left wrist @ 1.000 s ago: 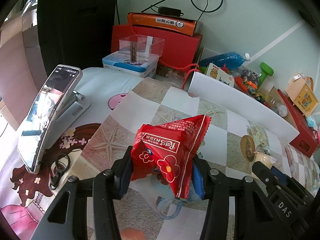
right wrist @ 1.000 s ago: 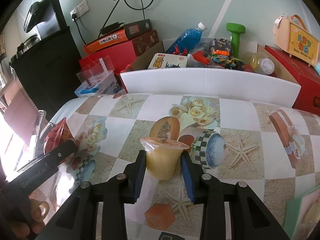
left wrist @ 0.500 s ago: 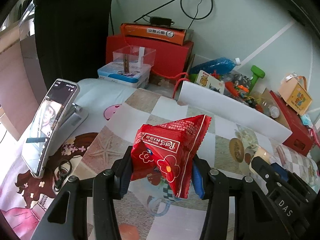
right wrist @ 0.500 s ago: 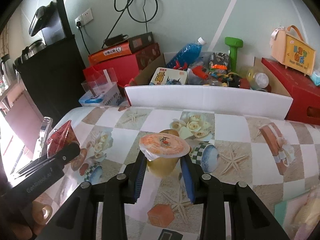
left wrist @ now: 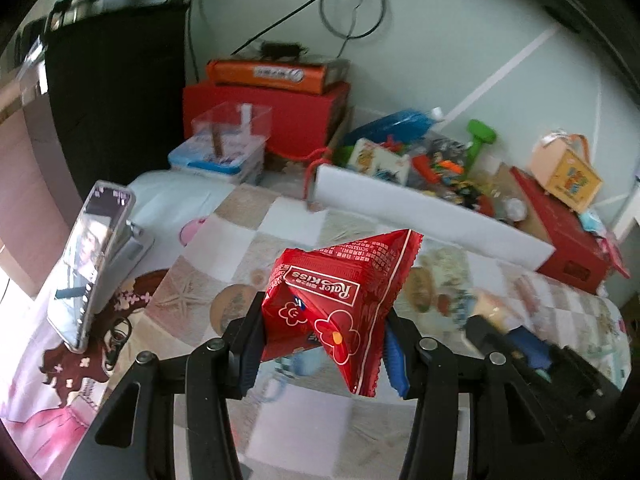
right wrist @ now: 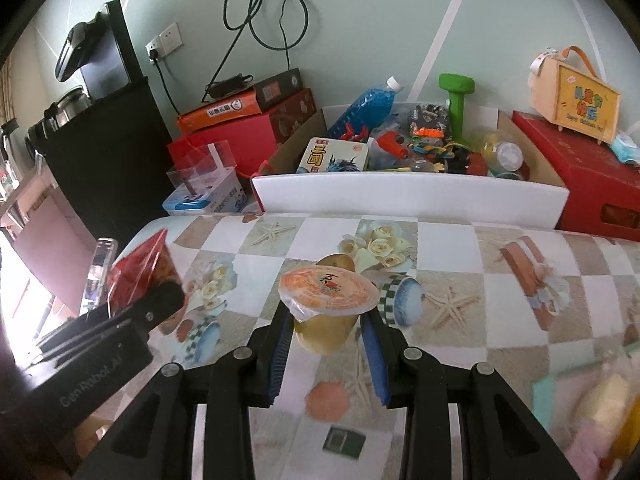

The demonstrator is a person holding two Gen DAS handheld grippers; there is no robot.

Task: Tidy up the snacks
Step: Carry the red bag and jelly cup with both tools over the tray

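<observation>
Red snack packet [left wrist: 336, 308] is being pinched by the left gripper [left wrist: 320, 354], jelly cup [right wrist: 326, 312] by the right gripper [right wrist: 326, 354] — both are being carried above the patterned table [right wrist: 460, 240]. Transport step is judged in hand — a destination is being called for next, possibly the white-fronted box [right wrist: 408, 196].

Patterned-cloth surface [right wrist: 448, 248]: the middle stretch ahead lies open and bare. Far edge: closed off by the white wall of an open cardboard box [right wrist: 408, 196] crammed with toys. Left side: an upright smartphone on a grey stand [left wrist: 94, 268] stands in the way, with a black cabinet [left wrist: 116, 100] behind it. Back left: stacked red and orange boxes [right wrist: 244, 124] and a clear plastic container [left wrist: 230, 128] fill the corner. Near right: a blurred teal and yellow packet [right wrist: 592, 404] lies on the surface.
</observation>
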